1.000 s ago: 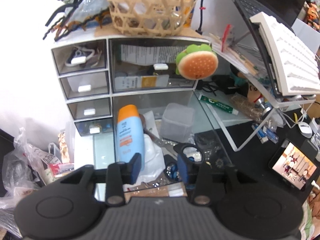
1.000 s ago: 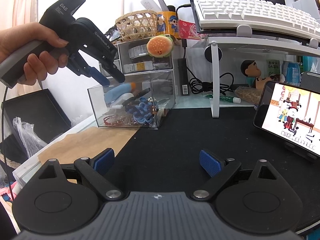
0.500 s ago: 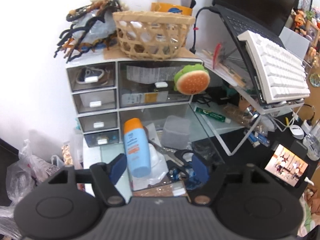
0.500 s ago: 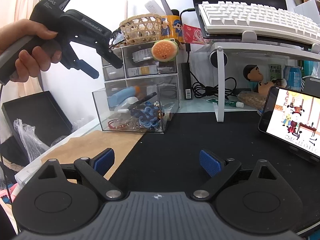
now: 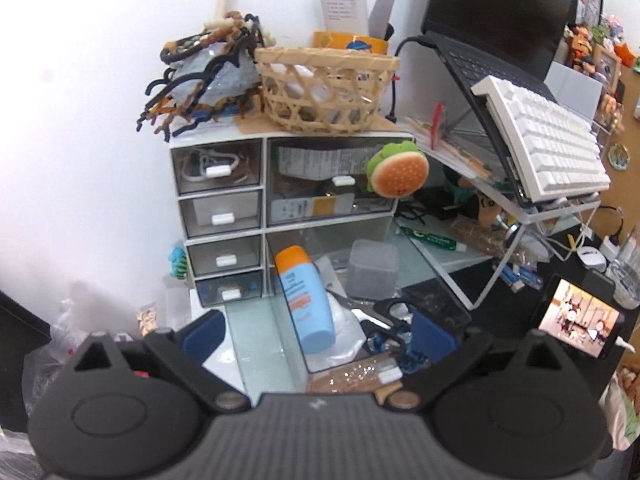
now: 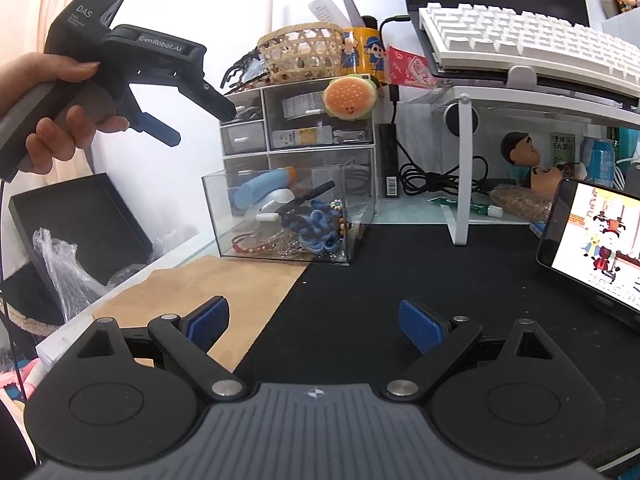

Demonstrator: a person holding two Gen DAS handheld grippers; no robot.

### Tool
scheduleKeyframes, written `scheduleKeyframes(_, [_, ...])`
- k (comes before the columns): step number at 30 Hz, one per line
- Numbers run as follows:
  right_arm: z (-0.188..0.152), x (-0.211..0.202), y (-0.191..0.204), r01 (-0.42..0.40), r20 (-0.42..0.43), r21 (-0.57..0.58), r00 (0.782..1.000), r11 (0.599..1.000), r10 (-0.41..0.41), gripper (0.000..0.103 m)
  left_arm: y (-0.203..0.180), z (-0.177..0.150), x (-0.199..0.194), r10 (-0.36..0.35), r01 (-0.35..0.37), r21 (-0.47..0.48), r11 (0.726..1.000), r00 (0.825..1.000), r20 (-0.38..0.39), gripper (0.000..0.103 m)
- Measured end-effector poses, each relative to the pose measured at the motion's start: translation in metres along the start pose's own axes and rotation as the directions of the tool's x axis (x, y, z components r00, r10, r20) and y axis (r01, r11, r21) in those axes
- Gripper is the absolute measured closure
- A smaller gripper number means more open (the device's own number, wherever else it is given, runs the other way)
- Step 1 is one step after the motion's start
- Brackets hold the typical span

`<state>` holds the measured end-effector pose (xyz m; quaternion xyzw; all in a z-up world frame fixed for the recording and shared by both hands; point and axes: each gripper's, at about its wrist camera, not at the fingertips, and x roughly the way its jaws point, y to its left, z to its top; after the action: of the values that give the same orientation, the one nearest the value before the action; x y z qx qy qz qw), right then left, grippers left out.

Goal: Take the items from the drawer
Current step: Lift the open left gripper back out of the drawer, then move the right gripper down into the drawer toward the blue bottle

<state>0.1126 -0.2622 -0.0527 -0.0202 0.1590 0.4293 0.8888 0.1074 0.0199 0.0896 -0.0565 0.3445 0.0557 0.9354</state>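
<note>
- Left gripper (image 5: 316,330) was held up in the air above the drawer (image 5: 436,280), fingers spread wide, nothing btwn them.
- Right gripper (image 6: 314,320) hovered low over the black mat (image 6: 400,280), also wide open & empty.
- Clear drawer sat pulled out from the white organizer (image 5: 264,196), resting on the desk in front of it.
- Inside: blue sunscreen bottle (image 5: 306,300) w/ orange cap lying on its side, black-handled scissors (image 5: 384,312), frosted plastic cup (image 5: 372,268), blue beaded bits (image 6: 320,232).
- Burger plushie (image 5: 400,172) hung at the organizer's upper right corner; phone (image 6: 592,232) stood propped at right.
</note>
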Motion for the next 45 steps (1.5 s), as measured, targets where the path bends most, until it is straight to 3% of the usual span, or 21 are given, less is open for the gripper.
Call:
scheduleKeyframes(6, [-0.001, 0.005, 0.004, 0.017, 0.006, -0.008, 1.0, 1.0, -0.016, 0.008, 0.004, -0.01, -0.002, -0.018, 0.017, 0.04, 0.999, 1.0, 0.02, 0.001])
scheduleKeyframes(22, [0.009, 0.01, 0.008, 0.024, 0.032, 0.029, 0.999, 0.999, -0.024, 0.008, 0.013, -0.034, 0.005, -0.174, 0.175, 0.004, 0.985, 0.979, 0.107, 0.001])
scheduleKeyframes(37, [0.012, 0.012, 0.002, 0.049, 0.074, 0.067, 0.996, 0.997, -0.054, 0.008, 0.009, -0.053, 0.018, -0.139, 0.136, 0.034, 0.99, 0.981, 0.134, 0.0])
scheduleKeyframes(45, [0.013, 0.01, -0.012, 0.046, 0.098, 0.142, 0.993, 0.989, -0.06, 0.009, 0.012, -0.064, 0.026, -0.162, 0.159, 0.037, 0.987, 0.977, 0.141, 0.0])
